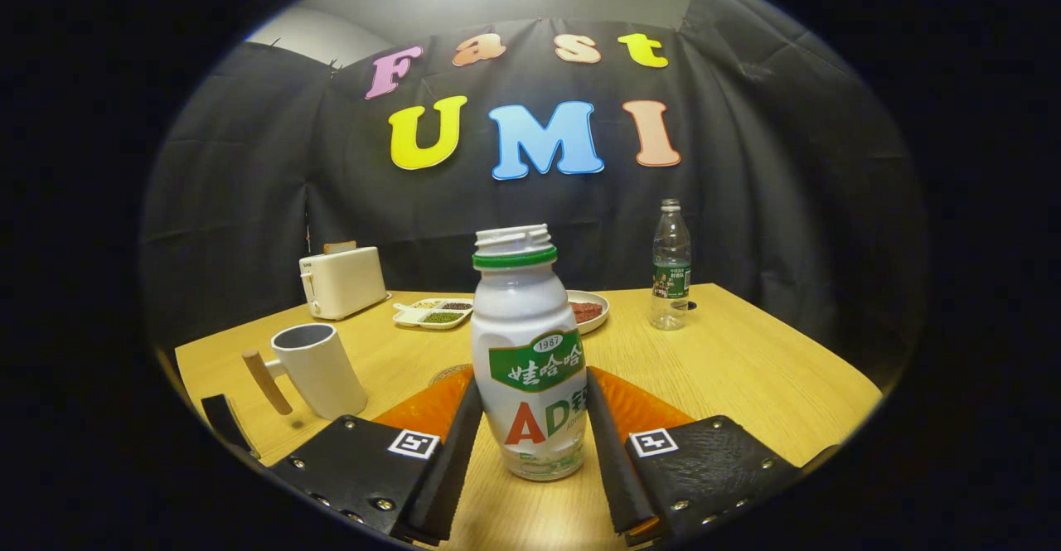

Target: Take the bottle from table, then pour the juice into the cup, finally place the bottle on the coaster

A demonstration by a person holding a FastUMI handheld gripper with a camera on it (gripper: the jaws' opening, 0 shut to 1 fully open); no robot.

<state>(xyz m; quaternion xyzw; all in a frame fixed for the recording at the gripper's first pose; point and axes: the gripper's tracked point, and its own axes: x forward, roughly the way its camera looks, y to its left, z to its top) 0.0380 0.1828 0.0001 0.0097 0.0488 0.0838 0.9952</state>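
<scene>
My gripper (530, 460) at bottom centre of frame, fingers pinching bottle (528, 352) from both sides at its lower body. Bottle upright, centre frame: white opaque plastic, green neck ring, cap off, threaded mouth open, green label band above red and green lettering. Base at or near table (746, 360); contact unclear. Cup (317, 369), white with wooden handle, lower left beside my left finger. Coaster (448, 374) edge peeks behind bottle.
</scene>
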